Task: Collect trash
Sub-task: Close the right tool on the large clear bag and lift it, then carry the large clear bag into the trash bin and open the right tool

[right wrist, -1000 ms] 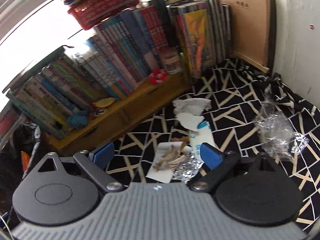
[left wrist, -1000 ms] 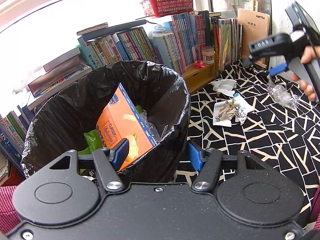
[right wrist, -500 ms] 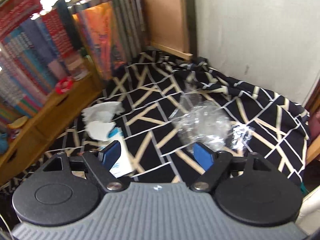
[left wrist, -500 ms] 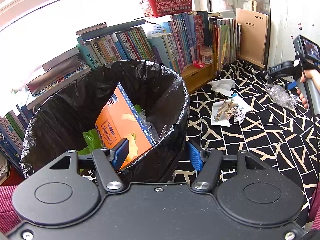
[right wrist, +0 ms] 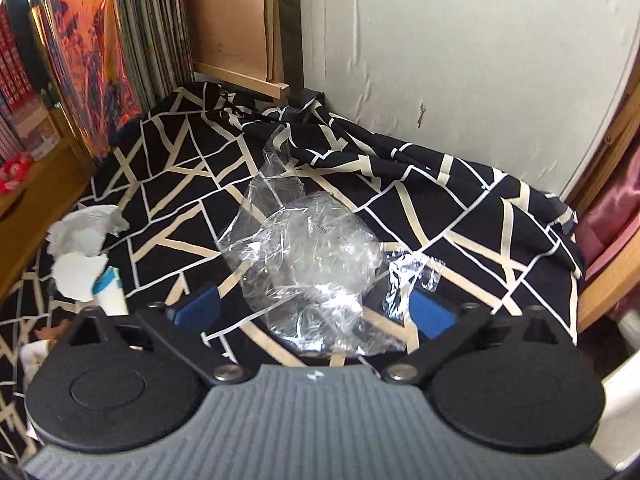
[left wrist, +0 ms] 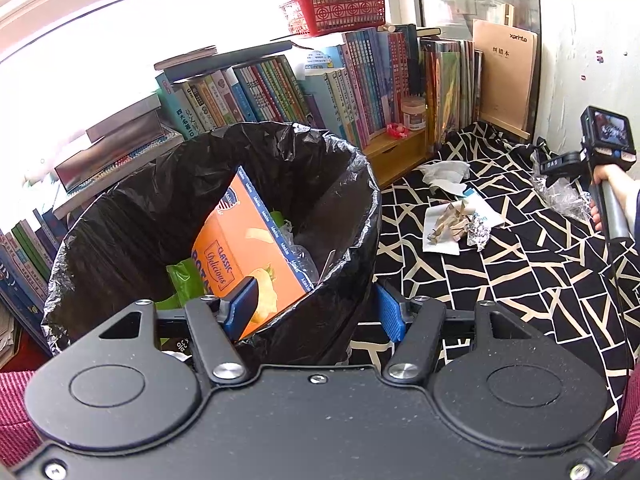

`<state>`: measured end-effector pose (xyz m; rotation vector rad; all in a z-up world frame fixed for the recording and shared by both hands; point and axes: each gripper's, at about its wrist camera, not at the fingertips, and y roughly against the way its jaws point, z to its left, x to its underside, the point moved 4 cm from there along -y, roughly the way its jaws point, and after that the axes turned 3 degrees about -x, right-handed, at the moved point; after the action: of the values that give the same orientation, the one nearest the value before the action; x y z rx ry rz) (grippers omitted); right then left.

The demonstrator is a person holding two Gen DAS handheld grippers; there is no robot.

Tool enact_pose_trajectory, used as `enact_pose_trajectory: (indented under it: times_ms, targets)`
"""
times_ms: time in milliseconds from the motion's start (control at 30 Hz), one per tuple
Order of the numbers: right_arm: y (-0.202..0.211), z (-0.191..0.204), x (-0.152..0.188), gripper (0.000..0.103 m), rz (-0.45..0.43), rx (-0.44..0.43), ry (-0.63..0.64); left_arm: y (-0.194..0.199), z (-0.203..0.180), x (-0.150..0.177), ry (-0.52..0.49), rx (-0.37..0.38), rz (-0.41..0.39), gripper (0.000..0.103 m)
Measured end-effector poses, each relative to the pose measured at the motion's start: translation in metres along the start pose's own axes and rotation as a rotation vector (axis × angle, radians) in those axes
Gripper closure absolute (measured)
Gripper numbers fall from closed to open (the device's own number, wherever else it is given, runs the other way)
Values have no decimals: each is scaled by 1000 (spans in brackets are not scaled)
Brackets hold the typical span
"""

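Note:
A bin lined with a black bag (left wrist: pixel 352 184) holds an orange snack box (left wrist: pixel 244 256) and a green wrapper (left wrist: pixel 182 280). My left gripper (left wrist: pixel 316 310) hangs open over the bin's near rim, one blue pad on each side of the rim. On the black-and-cream patterned cloth (right wrist: pixel 460 216) lies a crumpled clear plastic wrap (right wrist: pixel 312 256). My right gripper (right wrist: pixel 316 312) stands open around the wrap's near end, its blue pads on either side. In the left wrist view the wrap (left wrist: pixel 562 200) lies under the right gripper's body (left wrist: pixel 592 156), held by a hand.
White crumpled tissues (right wrist: pixel 84 228), a blue-and-white packet (right wrist: pixel 108 292), a paper with scraps (left wrist: pixel 444 228) and a foil ball (left wrist: pixel 478 234) lie on the cloth. Rows of books (left wrist: pixel 340 76) and a low wooden shelf (left wrist: pixel 396 152) line the back. A white wall (right wrist: pixel 460 40) rises at right.
My right gripper has swung right from the paper scraps and come down over the clear plastic wrap, which now lies between its pads. The left gripper has stayed at the bin.

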<state>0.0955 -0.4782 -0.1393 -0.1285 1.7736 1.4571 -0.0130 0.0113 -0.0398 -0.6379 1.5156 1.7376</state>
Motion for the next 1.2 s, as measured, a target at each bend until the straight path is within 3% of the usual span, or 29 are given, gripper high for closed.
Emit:
enact_pose_trajectory:
  times_ms: [400,433,500,567,733,967,1200]
  targets:
    - [-44,14,9,2,69,80,135,-4,0,-2,10,-13,7,42]
    - [-46,13,11,6,79,81,134,-4,0,-2,10,-14,8,42]
    - [-50,14,14,29,110,83,125,-5,0,-1,11,-14,9,42]
    - [-50,15,15,43,114,89,119,-5,0,-1,11,-13,9,42]
    - [-37,28,11,57,52,95,135,-5,0,-1,11,-13,9,42]
    - [-1,71,-3,58,-45,-21,172,-5,0,-1,10,-14,8,42]
    - [70,137,-9,59,-139,-247,244,-5,0,-1,9,-14,6,42]
